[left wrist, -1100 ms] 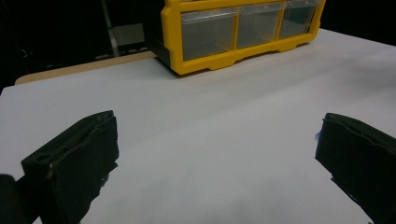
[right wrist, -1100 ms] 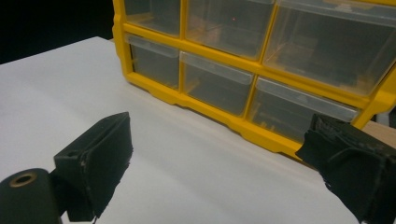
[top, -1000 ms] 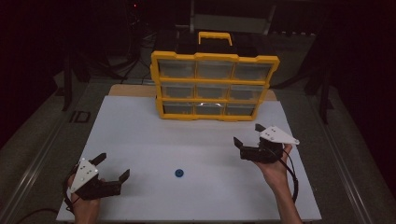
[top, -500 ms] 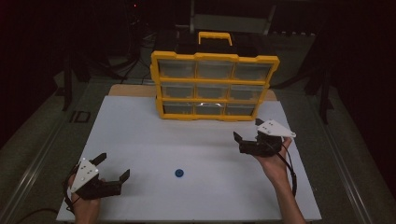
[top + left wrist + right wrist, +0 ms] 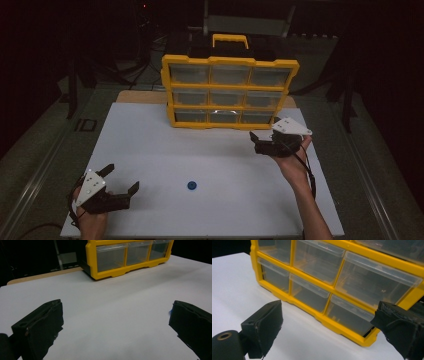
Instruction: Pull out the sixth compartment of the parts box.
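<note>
Standing apart, two gaping tongs (image 5: 117, 187) (image 5: 256, 141), one nine-drawer organiser (image 5: 230, 92), one blue disc (image 5: 191, 185)

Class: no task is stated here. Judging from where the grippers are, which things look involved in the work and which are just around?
Likely involved: yellow drawer cabinet; right gripper, open, facing its bottom row; left gripper, open; blue disc.
Just around: white board; wooden tabletop.
</note>
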`<state>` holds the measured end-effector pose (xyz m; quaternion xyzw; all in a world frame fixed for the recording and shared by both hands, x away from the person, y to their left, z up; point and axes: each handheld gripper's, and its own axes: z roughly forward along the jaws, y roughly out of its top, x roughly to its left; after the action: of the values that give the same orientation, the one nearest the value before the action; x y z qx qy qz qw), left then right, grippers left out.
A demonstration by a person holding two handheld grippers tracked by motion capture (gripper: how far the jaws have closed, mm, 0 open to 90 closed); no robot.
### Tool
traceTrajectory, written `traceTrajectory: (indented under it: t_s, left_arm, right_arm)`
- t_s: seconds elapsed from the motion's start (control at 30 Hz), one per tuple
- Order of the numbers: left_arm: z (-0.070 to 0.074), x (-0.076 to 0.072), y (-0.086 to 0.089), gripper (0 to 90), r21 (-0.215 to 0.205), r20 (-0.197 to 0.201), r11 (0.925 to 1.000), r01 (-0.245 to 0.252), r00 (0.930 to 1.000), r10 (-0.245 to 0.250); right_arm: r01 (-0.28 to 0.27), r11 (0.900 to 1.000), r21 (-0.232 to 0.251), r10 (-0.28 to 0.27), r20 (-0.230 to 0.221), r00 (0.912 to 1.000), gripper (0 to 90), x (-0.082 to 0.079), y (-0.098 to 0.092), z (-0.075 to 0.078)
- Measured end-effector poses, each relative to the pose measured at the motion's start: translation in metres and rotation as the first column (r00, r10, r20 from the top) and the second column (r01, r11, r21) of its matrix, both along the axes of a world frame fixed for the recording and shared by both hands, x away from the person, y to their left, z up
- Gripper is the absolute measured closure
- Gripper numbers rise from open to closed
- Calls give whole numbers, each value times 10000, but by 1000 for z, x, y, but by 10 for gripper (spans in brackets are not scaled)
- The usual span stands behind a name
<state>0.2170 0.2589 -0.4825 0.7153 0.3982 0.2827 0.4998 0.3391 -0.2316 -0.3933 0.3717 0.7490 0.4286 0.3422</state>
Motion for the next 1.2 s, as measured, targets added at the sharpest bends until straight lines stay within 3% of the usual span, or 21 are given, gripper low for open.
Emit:
traceTrajectory:
  t_s: [0.33,0.5,0.77,1.0,1.2]
  left_arm:
    - [0,0,0,0,-24,5,10000,23,10000,-23]
    - [0,0,0,0,-39,-6,10000,1,10000,-1]
    - [0,0,0,0,-44,-5,10000,8,10000,-8]
    - [0,0,0,0,8,-3,10000,24,10000,-24]
    - [0,0,0,0,-7,-9,10000,11,10000,-11]
  right_arm:
    - [169,9990,-408,-165,114,9998,77,19,6,3]
    - [330,9967,-739,-303,377,9988,78,28,10,7]
    - [527,9857,-1600,-461,446,9979,78,42,13,8]
    - [666,9629,-2614,-474,793,9957,84,49,17,5]
    - [780,9286,-3629,-458,965,9943,84,54,21,3]
